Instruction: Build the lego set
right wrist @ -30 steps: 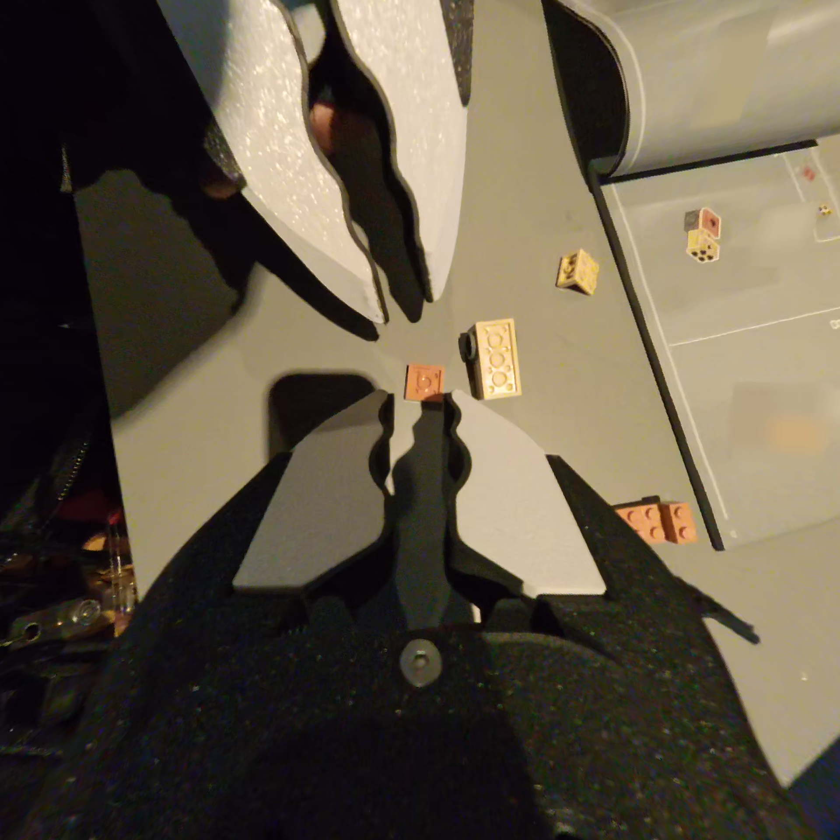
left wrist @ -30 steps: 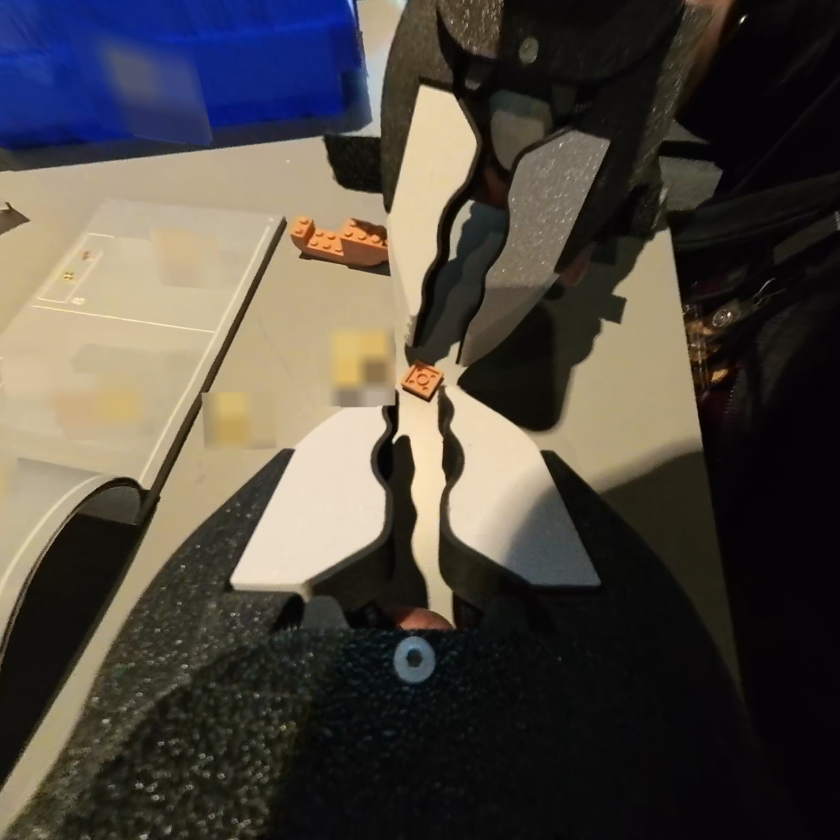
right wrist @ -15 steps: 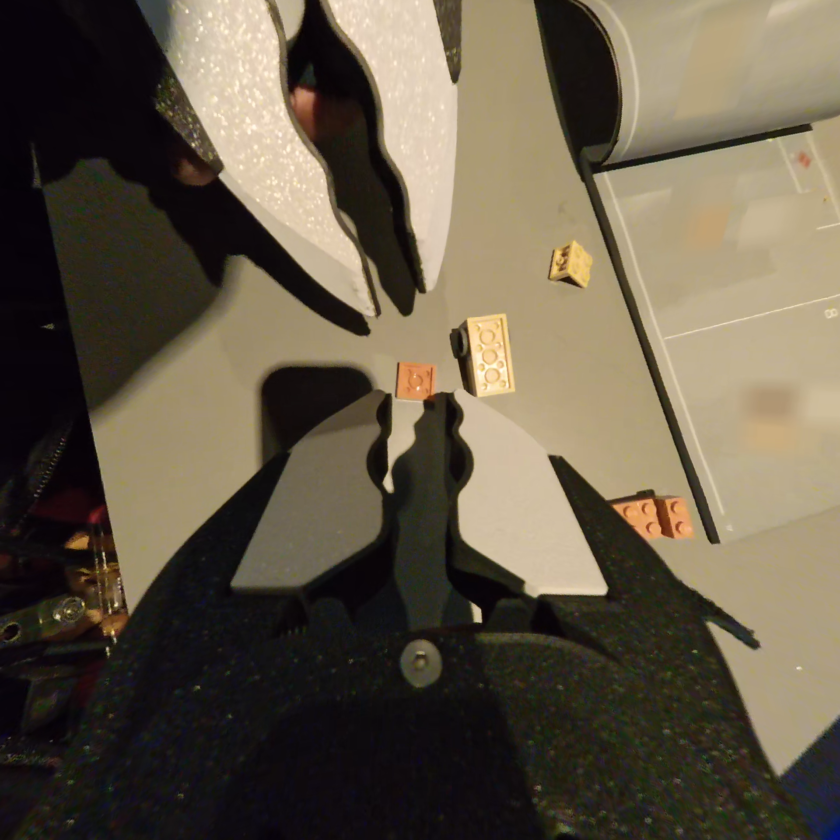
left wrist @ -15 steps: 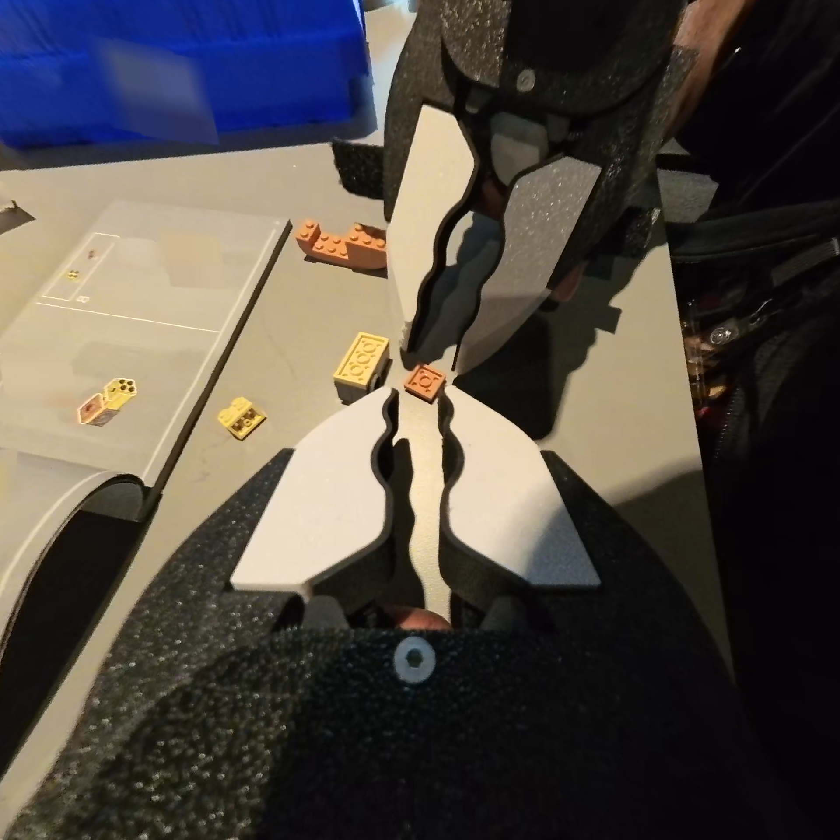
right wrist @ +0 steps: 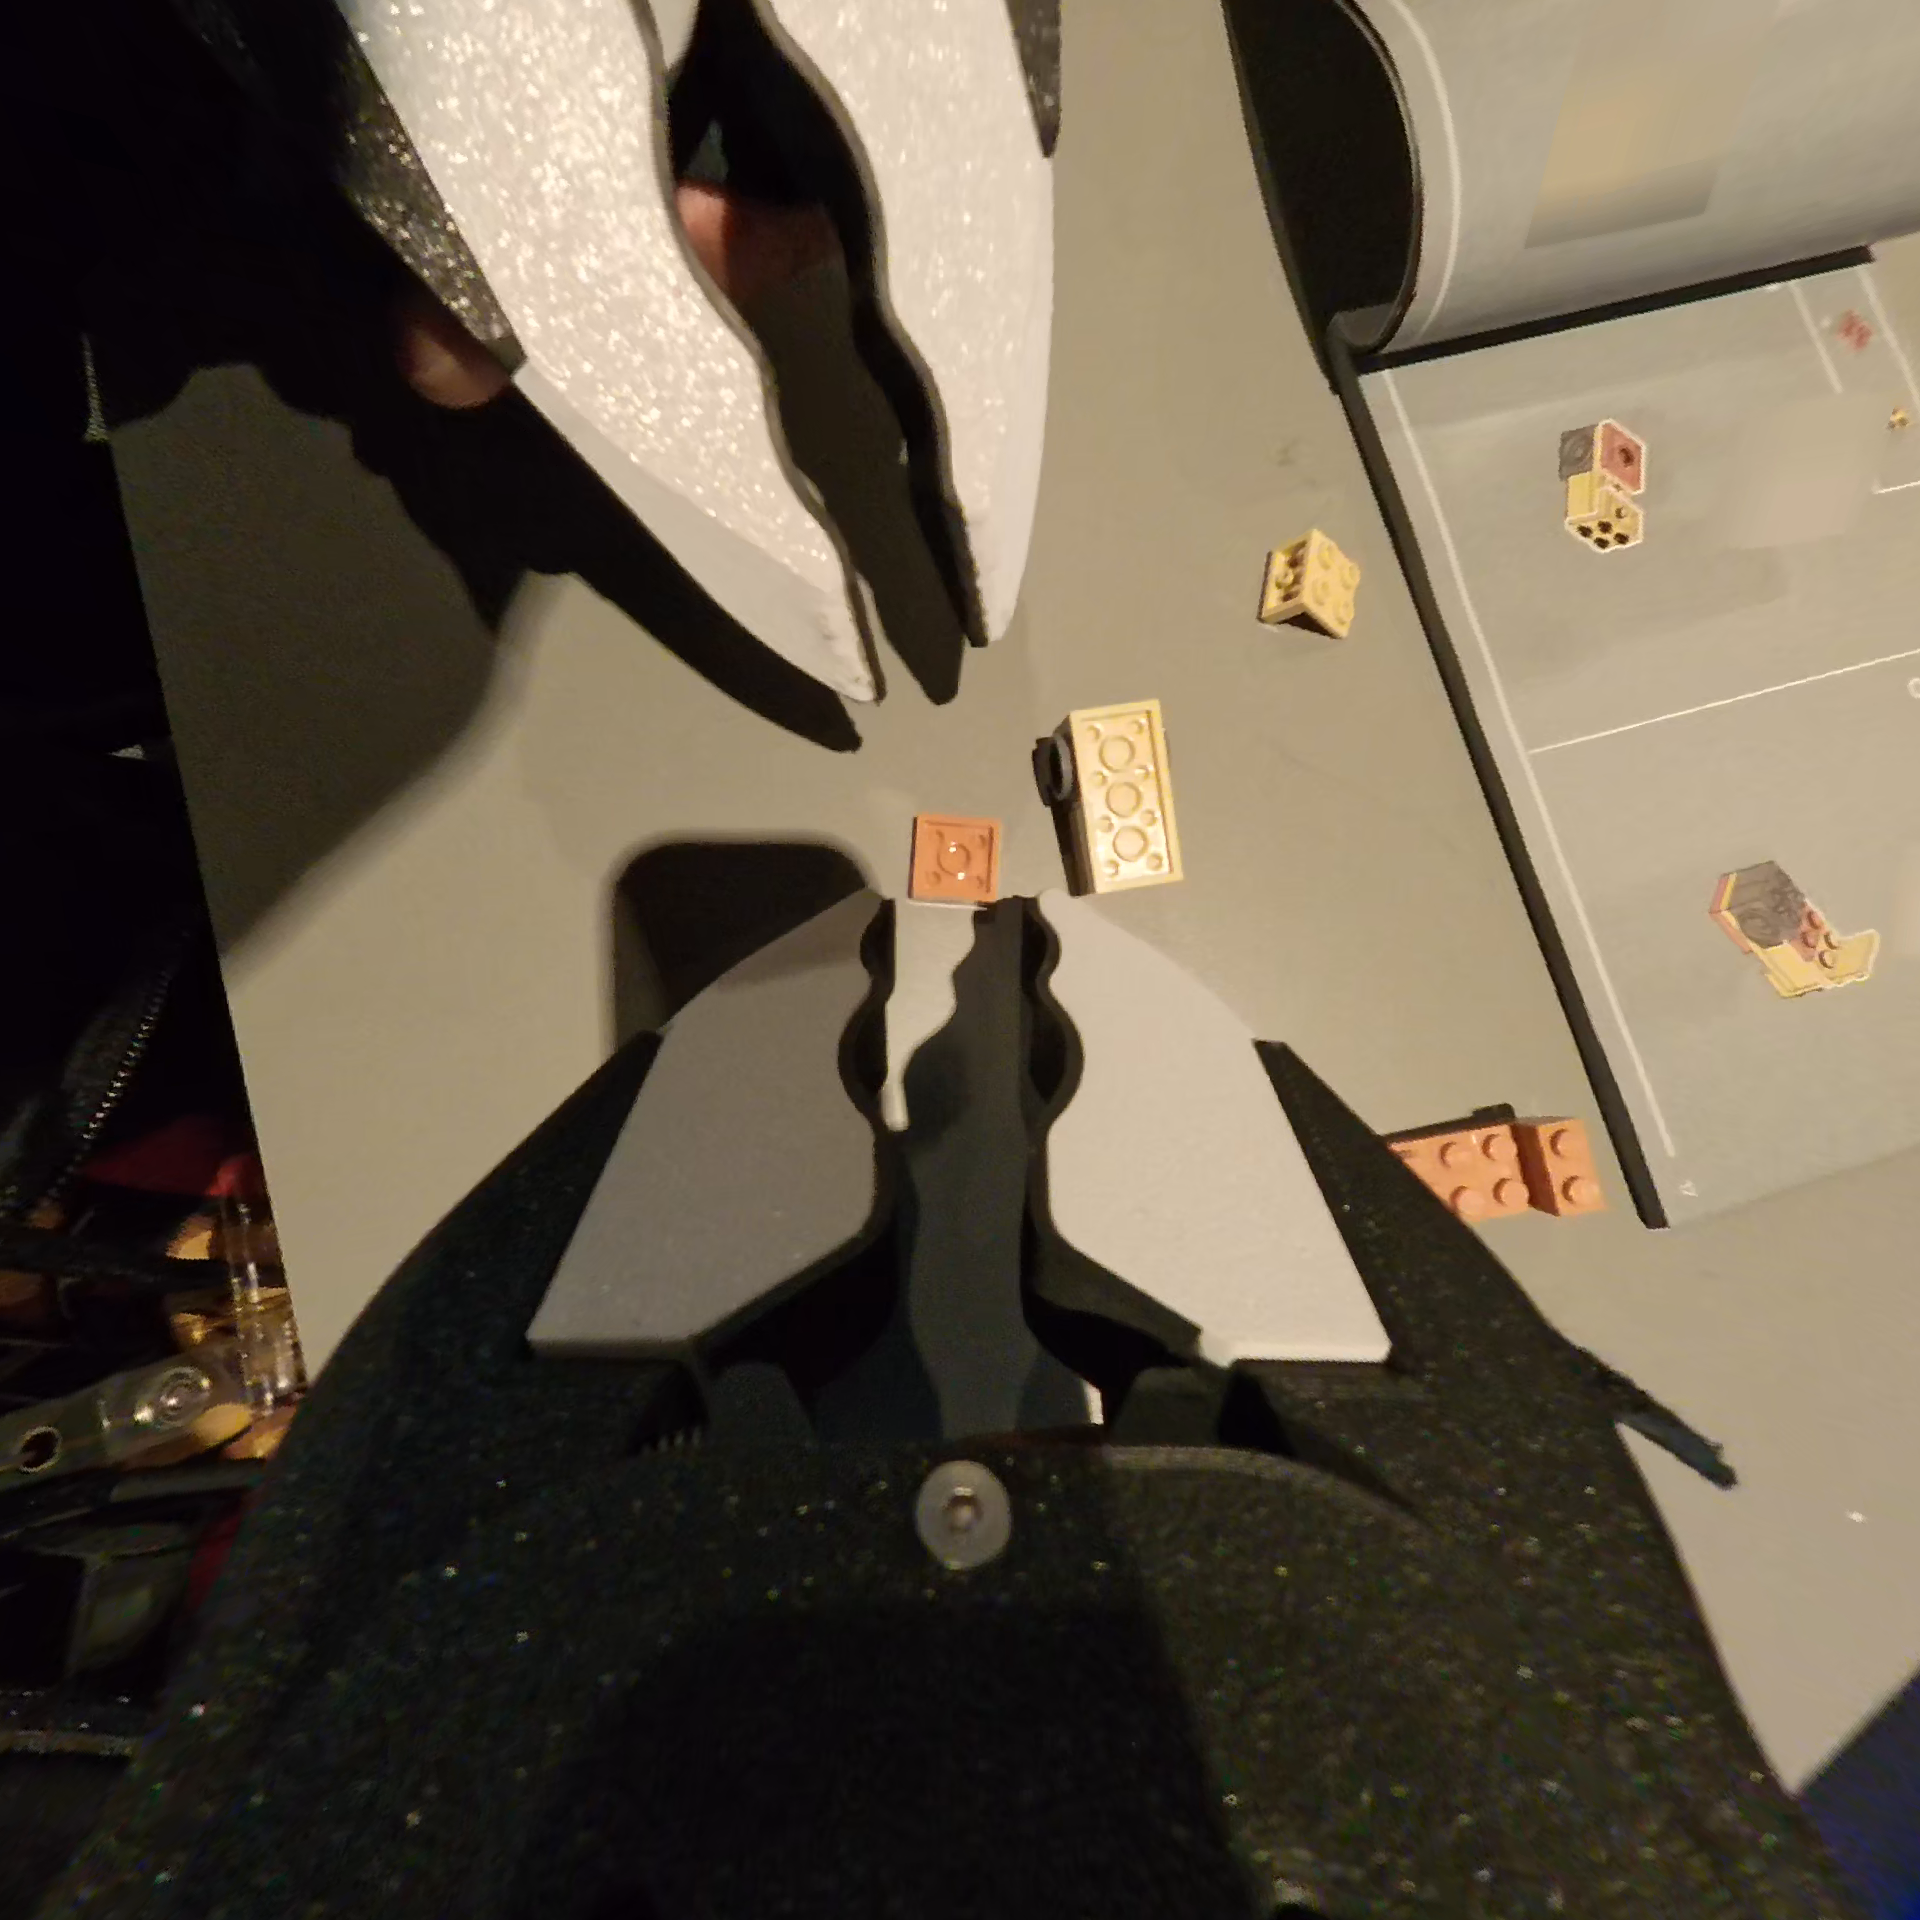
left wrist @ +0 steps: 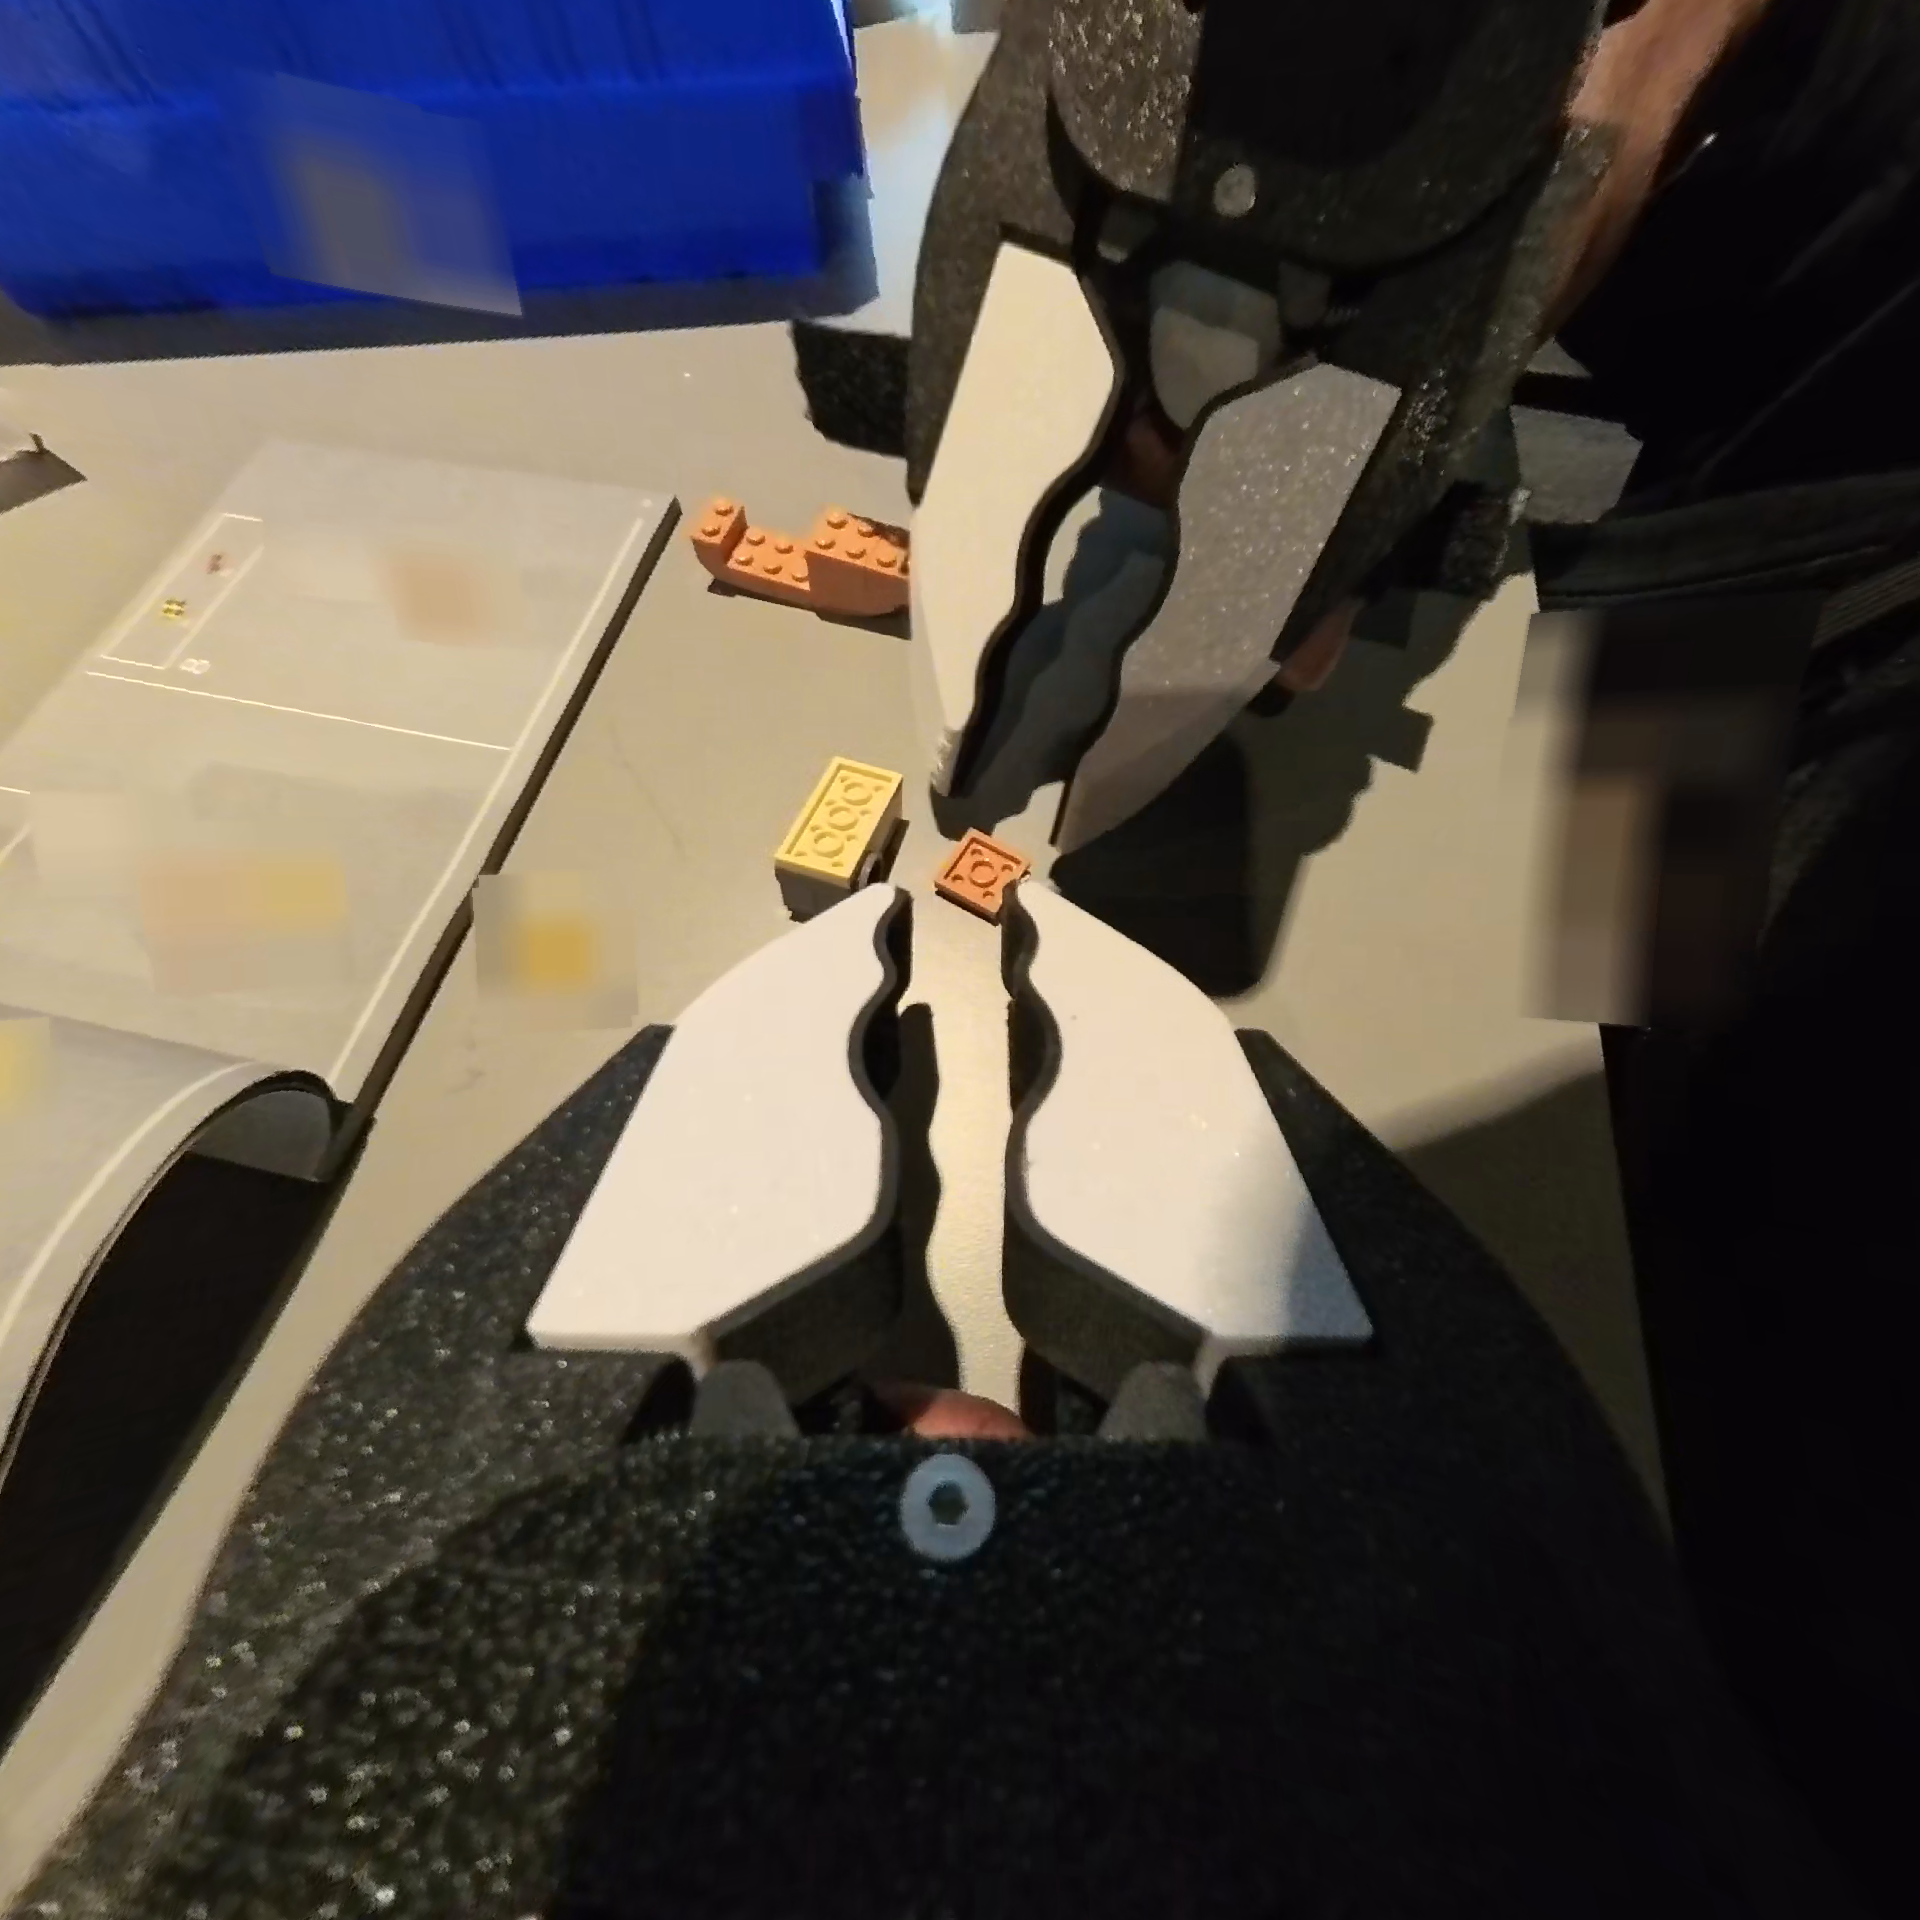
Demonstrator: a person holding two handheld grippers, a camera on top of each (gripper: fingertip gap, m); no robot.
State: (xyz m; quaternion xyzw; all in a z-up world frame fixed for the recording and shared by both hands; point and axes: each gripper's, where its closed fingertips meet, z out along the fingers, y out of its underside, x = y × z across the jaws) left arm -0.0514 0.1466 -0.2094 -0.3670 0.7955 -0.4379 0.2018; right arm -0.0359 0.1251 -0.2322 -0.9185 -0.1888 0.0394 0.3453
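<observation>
— Grey worktop [left wrist: 665, 436], dim room, blue bin [left wrist: 416, 156] upper left?

— Yes. Small orange plate [left wrist: 979, 871] lies mid-frame between both tips, untouched. Left hand-held gripper [left wrist: 956, 906] and right hand-held gripper [right wrist: 954, 902] each narrowly parted, empty. Booklet [right wrist: 1714, 727] edges the right; tan brick [right wrist: 1127, 798] beside.

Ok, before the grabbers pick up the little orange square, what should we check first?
1. Small orange plate lies flat on the table, underside up: ok.
2. Right gripper open, tips right at the plate's edge: ok.
3. Left gripper open, nothing held: ok.
4. Grippers apart, not bumping: ok.
5. Tan brick close beside the plate, might get nudged: not ok.
6. Plate fits between the jaws: cannot tell.
</observation>
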